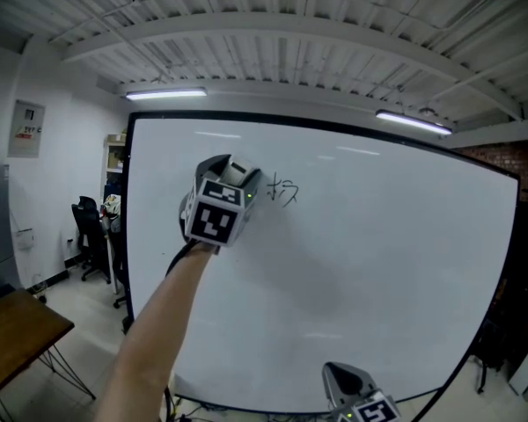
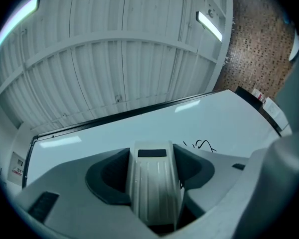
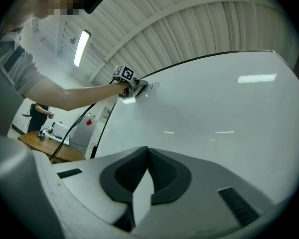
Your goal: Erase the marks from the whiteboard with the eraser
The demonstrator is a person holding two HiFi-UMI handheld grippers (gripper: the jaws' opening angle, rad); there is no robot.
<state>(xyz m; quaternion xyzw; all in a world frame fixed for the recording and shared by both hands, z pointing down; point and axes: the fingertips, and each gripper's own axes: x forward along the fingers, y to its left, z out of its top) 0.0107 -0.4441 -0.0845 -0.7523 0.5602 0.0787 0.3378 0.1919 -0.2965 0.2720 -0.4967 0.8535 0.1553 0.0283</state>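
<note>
The whiteboard (image 1: 378, 262) fills most of the head view, with a small black scribble (image 1: 284, 192) near its upper left. My left gripper (image 1: 246, 179) is raised right beside that scribble, to its left, and is shut on a white ridged eraser (image 2: 154, 188). In the left gripper view the marks (image 2: 203, 144) lie on the board just past the eraser, to its right. My right gripper (image 1: 336, 372) hangs low in front of the board's bottom edge. Its pads (image 3: 162, 171) meet at the tips with nothing between them. From there the left gripper (image 3: 139, 87) shows far up the board.
A wooden table (image 1: 18, 332) stands at the lower left, with black office chairs (image 1: 90, 227) behind it beside the board's left edge. A brick wall (image 1: 510, 161) lies past the board's right side. A person (image 3: 37, 116) stands at a bench in the background.
</note>
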